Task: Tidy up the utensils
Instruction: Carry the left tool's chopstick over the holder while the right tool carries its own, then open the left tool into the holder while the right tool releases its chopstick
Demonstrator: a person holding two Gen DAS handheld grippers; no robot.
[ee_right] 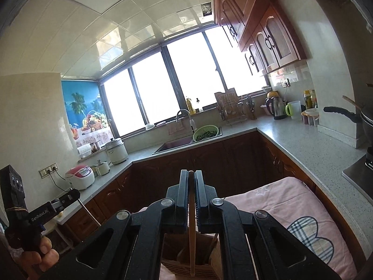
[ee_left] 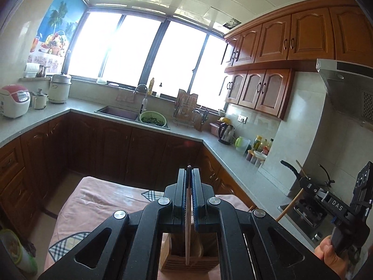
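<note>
Pale chopstick (ee_left: 188, 221) upright, lower end over wooden slotted utensil holder (ee_left: 184, 260) on pink cloth. 2nd wooden chopstick (ee_right: 192, 233) likewise above holder.

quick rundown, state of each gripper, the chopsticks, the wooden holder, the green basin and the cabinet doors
left gripper: shut on a pale chopstick
pale chopstick: clamped upright, lower end hanging over the holder
right gripper: shut on a brown chopstick
brown chopstick: clamped upright, lower end over the holder
wooden holder: upright on the pink cloth, open-topped
green basin: in the sink, holding greens
upper cabinet doors: closed
</note>
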